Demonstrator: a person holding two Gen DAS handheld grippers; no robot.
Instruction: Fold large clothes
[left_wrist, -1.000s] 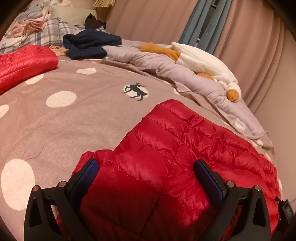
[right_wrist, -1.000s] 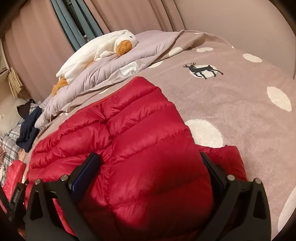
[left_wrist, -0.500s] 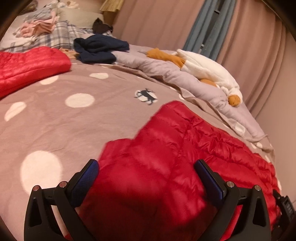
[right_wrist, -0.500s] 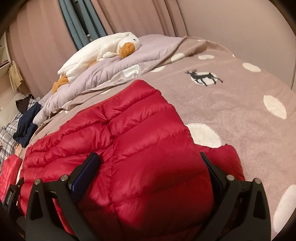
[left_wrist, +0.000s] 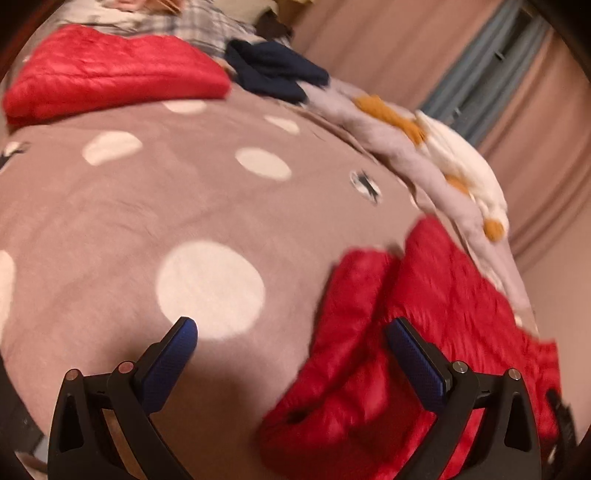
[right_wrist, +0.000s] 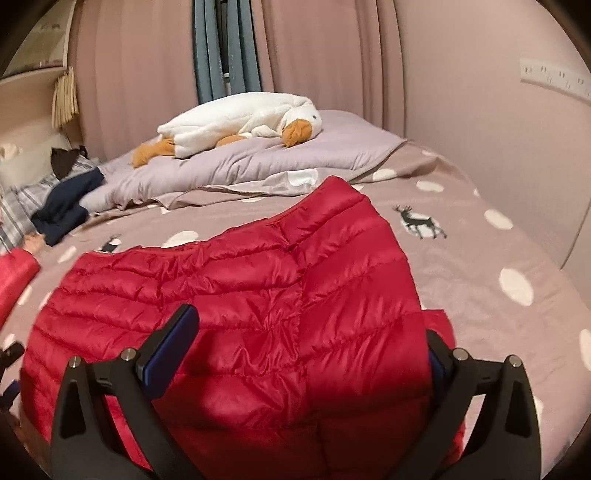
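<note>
Right hand-held gripper (right_wrist: 308, 343) spread wide, red jacket (right_wrist: 258, 295) between fingers

A puffer jacket (right_wrist: 236, 314) lay spread on the bed (right_wrist: 480, 266), directly before the right gripper (right_wrist: 306, 343), whose two fingers stood on either side of its near part. In the left wrist view the jacket lay to the right, with the left gripper (left_wrist: 291, 343) over bare bedcover beside it. Behind the jacket, a folded quilt (right_wrist: 258, 162) lay across the bed with a plush goose (right_wrist: 240, 122) on top. Left of the quilt sat a heap of clothes (right_wrist: 66, 203). A second jacket (left_wrist: 110, 74) lay at the bed's far side, well apart from the first.
</note>
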